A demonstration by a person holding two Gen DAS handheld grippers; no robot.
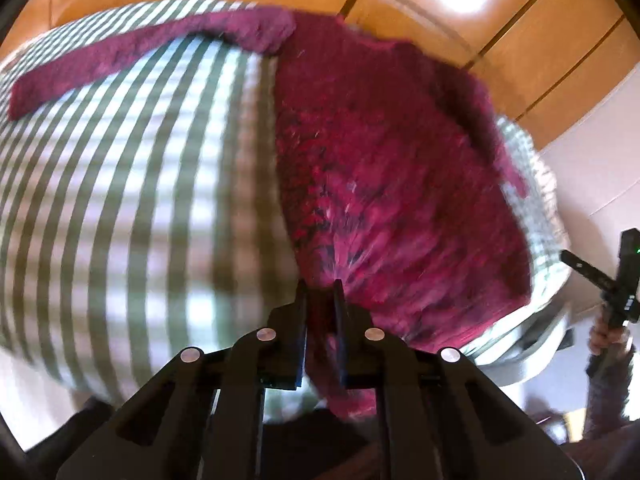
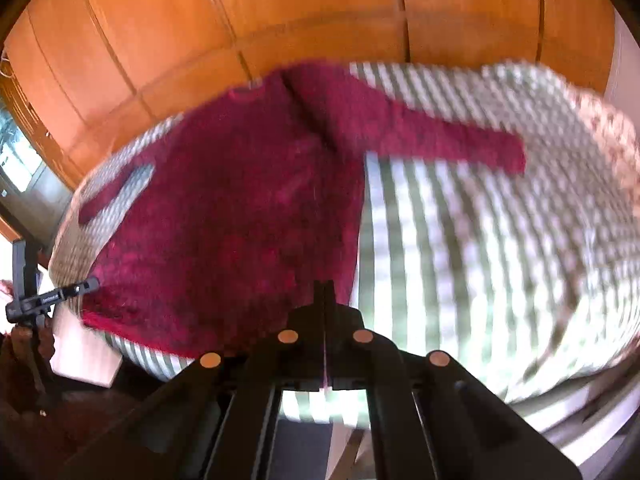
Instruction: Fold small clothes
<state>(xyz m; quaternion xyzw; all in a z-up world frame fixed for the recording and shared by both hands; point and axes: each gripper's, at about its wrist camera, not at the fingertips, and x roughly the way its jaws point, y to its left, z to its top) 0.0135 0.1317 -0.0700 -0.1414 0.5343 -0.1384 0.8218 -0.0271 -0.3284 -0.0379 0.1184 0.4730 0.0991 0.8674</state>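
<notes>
Seen from the left wrist, the left gripper [image 1: 321,292] is clamped on the hem of the maroon sweater [image 1: 392,168], which lies spread on the green-and-white striped cloth [image 1: 132,184]. Seen from the right wrist, the right gripper [image 2: 324,292] is pinched together on the sweater's hem corner, one sleeve [image 2: 440,140] stretching rightward across the stripes.

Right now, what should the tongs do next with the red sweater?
Probably lift the hem and carry it toward the collar. Both the left tongs and right tongs are shut on the hem of the red sweater, which lies flat on the striped cloth.
</notes>
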